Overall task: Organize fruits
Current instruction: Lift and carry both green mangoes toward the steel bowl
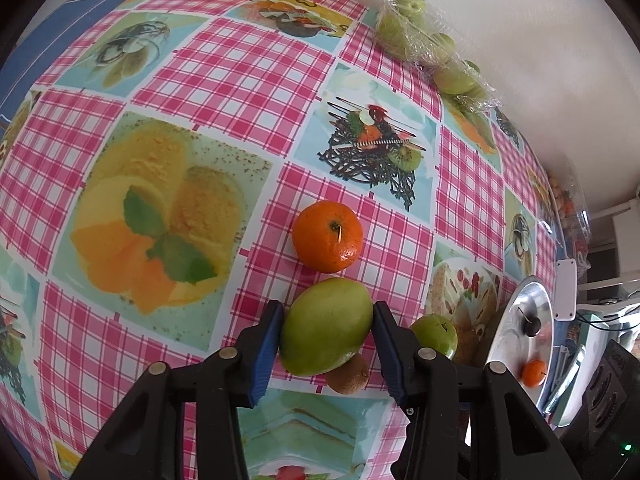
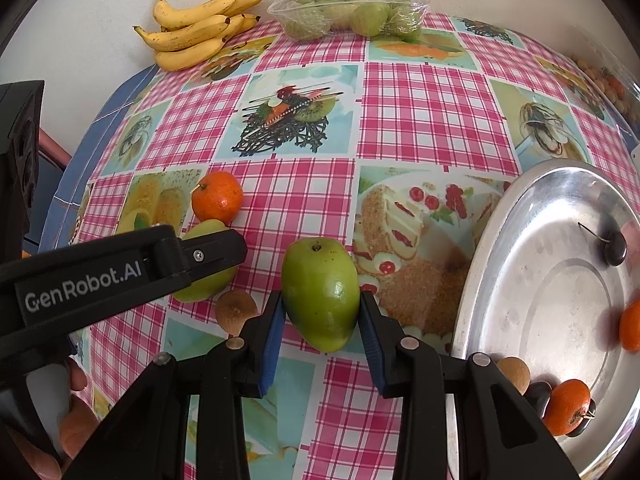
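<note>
Two grippers work over the table (image 1: 248, 72), each one around a green fruit. The left gripper (image 1: 326, 330) has its blue pads on both sides of a green mango (image 1: 326, 326); the pads touch the skin left and right, so it is clamped on it, and the fruit lies on the cloth. Just ahead of this gripper sits a tangerine (image 1: 327, 236), close to the mango. Right of its right finger is a second mango (image 1: 436, 334), and a kiwi (image 1: 348, 376) lies under the first mango's lower edge, between the two fingers' line (partly hidden).

From the right wrist view, the right gripper (image 2: 322, 316) holds that second mango (image 2: 320, 294), with the pads pressing its two sides. The left gripper's black body (image 2: 120, 272) comes in from the left and covers most of the first mango (image 2: 208, 276). The kiwi (image 2: 236, 310) is just left of the right gripper's left finger, and the tangerine (image 2: 217, 197) is farther ahead on the left.

To the right of the right gripper lies a metal tray (image 2: 520, 280). On it are two tangerines (image 2: 568, 406) and some dark fruits (image 2: 614, 246). Far ahead, at the wall, are bananas (image 2: 196, 28) and a plastic box of green fruits (image 2: 348, 12).
</note>
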The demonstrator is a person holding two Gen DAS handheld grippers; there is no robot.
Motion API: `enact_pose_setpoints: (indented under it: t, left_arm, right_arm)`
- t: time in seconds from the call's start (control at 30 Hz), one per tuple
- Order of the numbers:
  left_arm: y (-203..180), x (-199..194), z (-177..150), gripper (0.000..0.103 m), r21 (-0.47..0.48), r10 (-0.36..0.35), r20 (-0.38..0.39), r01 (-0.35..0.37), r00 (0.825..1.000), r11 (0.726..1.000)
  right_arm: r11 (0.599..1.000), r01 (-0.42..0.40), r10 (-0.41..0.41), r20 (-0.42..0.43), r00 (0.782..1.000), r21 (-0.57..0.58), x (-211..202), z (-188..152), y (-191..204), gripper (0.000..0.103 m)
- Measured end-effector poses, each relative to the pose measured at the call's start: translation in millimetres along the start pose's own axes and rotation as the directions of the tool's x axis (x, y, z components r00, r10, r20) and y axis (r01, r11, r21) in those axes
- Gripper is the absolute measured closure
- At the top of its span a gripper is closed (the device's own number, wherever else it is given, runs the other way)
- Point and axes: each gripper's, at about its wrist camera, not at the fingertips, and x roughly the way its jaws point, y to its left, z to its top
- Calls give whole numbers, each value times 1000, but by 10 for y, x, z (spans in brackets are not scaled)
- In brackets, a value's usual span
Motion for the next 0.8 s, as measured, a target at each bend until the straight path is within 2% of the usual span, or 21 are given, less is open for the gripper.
enact_pose_setpoints:
  t: [0.4, 0.8]
  left_arm:
    - [-13, -164, 20, 55, -6, -28, 40, 29, 999, 1000]
    - [-46, -370, 43, 55, -8, -54, 97, 55, 994, 998]
  right_arm:
    - [1000, -12, 12, -2, 1000, -3, -32, -6, 10, 65]
    - [999, -40, 40, 42, 998, 9, -226, 21, 10, 65]
